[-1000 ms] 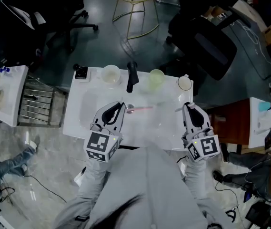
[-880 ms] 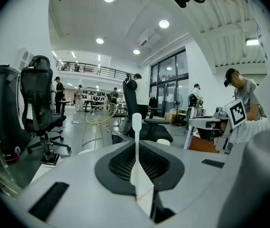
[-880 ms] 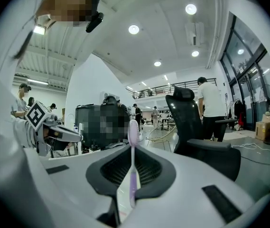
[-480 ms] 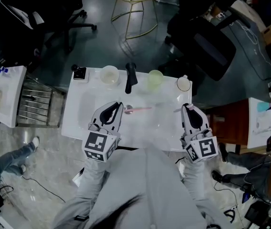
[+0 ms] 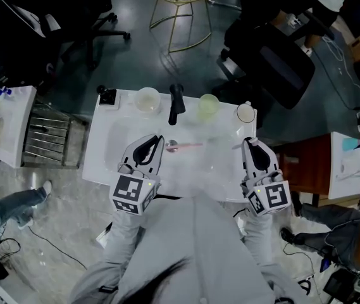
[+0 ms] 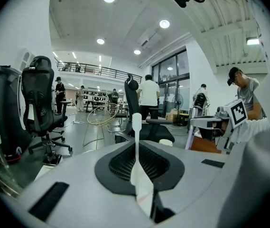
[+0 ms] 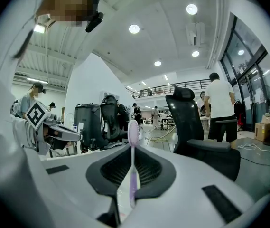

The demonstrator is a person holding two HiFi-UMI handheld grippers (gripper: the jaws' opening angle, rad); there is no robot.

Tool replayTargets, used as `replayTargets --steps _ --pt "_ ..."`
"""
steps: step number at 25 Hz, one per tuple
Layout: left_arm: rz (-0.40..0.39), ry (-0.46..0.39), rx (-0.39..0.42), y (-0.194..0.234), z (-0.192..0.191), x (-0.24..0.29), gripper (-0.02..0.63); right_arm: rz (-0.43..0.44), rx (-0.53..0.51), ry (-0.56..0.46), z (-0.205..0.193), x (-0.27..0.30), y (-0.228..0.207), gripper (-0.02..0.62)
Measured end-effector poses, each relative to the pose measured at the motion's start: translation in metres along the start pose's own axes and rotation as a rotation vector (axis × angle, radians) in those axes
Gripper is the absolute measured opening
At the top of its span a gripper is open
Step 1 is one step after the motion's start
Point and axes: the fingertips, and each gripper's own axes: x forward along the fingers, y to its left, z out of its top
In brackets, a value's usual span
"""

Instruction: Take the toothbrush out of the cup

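Toothbrush [image 5: 185,145] noted lying flat on the white worktop [image 5: 100,160], apart from the green cup [image 5: 208,105] at the far edge. Its head is seen just beside the left tool [image 5: 160,140]. Left tool and right tool [image 5: 248,142] are both found closed, with nothing gripped.

Along the far edge of the table [image 5: 100,160], left to right, sit a box [image 5: 107,96], a cup [image 5: 147,99], a tap [image 5: 176,103], a second cup [image 5: 208,105] and a third cup [image 5: 245,112] at the right corner. Nearer than that row, the toothbrush [image 5: 185,145] lies flat on the table, between the left gripper [image 5: 160,140] and the right gripper [image 5: 248,142], one end just beside the left.
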Motion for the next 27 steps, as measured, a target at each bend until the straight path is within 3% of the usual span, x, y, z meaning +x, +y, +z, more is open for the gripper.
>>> replayTargets --steps 27 --pt "-0.013 -0.02 0.013 0.017 0.007 0.001 0.04 -0.026 0.003 0.002 0.003 -0.001 0.0 0.035"
